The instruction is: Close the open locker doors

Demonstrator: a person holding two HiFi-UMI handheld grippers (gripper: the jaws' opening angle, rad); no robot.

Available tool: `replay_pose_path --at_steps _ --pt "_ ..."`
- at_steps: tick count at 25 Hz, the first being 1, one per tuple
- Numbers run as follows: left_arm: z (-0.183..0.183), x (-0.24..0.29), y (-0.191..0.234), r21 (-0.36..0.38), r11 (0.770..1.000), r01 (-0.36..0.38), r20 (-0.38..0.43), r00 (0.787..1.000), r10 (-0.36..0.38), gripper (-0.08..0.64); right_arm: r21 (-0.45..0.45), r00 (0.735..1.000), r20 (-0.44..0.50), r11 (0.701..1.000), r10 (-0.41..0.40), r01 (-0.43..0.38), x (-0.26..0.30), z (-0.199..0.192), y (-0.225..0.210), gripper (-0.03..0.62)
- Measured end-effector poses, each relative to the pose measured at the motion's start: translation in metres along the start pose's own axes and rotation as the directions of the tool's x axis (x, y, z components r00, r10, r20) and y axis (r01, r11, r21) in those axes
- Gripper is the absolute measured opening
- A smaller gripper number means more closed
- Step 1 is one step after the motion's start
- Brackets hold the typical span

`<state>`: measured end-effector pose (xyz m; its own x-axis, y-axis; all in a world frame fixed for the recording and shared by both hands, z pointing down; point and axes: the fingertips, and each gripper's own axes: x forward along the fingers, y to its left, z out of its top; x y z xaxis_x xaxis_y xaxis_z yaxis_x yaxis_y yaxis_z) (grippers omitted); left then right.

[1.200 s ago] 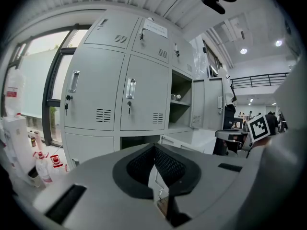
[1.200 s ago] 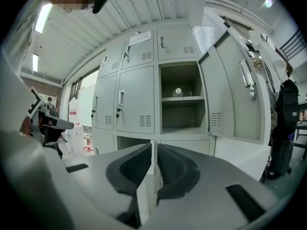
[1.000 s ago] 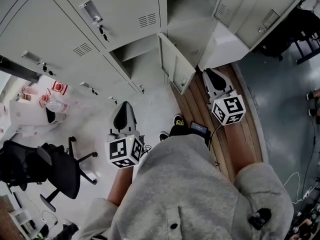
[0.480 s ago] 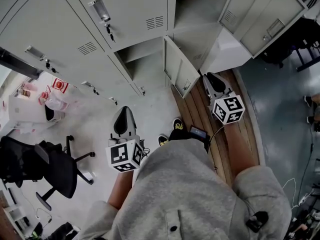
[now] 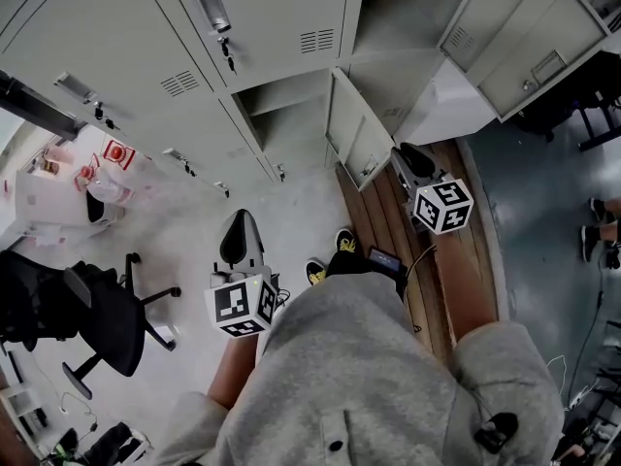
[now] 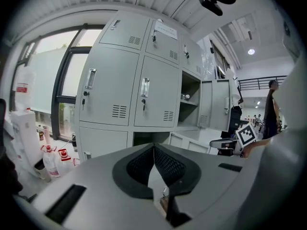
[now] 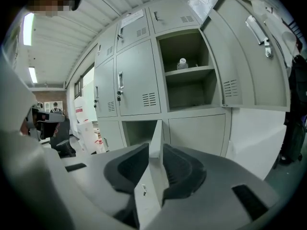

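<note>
Right gripper: fingers spread, straddling the free edge of the open lower locker door, which juts from the lockers. Left gripper: fingers pressed together, empty. Upper locker door also open.

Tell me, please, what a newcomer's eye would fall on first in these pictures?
The bank of grey lockers fills the top of the head view. Two doors stand open: a low door at the centre and a tall upper door at the right. The right gripper is beside the low door, whose edge shows between its parted jaws. The left gripper, jaws together, hangs further left.
</note>
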<state>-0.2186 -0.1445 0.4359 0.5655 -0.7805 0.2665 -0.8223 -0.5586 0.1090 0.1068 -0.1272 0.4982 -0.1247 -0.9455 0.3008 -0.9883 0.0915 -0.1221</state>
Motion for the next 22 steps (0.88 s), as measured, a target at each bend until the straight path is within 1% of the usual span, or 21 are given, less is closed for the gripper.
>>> replay_pose_path --at_steps 6,11,15,22 --pt "-0.003 -0.002 0.006 -0.012 1.0 -0.01 -0.002 1.0 0.01 0.011 -0.025 1.0 -0.008 1.0 0.011 -0.011 0.006 0.0 0.013 0.084" --pt "-0.007 -0.007 0.012 -0.019 1.0 -0.017 -0.009 1.0 0.017 0.011 -0.069 0.998 -0.021 0.996 0.062 -0.064 0.014 0.0 0.042 0.084" --pt "-0.007 -0.013 0.016 -0.023 0.999 -0.027 -0.006 1.0 0.027 0.011 -0.086 0.994 -0.027 0.991 0.104 -0.106 0.022 0.001 0.064 0.084" --pt "-0.01 -0.03 0.032 -0.041 0.996 -0.074 -0.001 0.997 0.074 0.011 -0.113 0.986 -0.043 0.98 0.163 -0.167 0.039 0.003 0.098 0.083"
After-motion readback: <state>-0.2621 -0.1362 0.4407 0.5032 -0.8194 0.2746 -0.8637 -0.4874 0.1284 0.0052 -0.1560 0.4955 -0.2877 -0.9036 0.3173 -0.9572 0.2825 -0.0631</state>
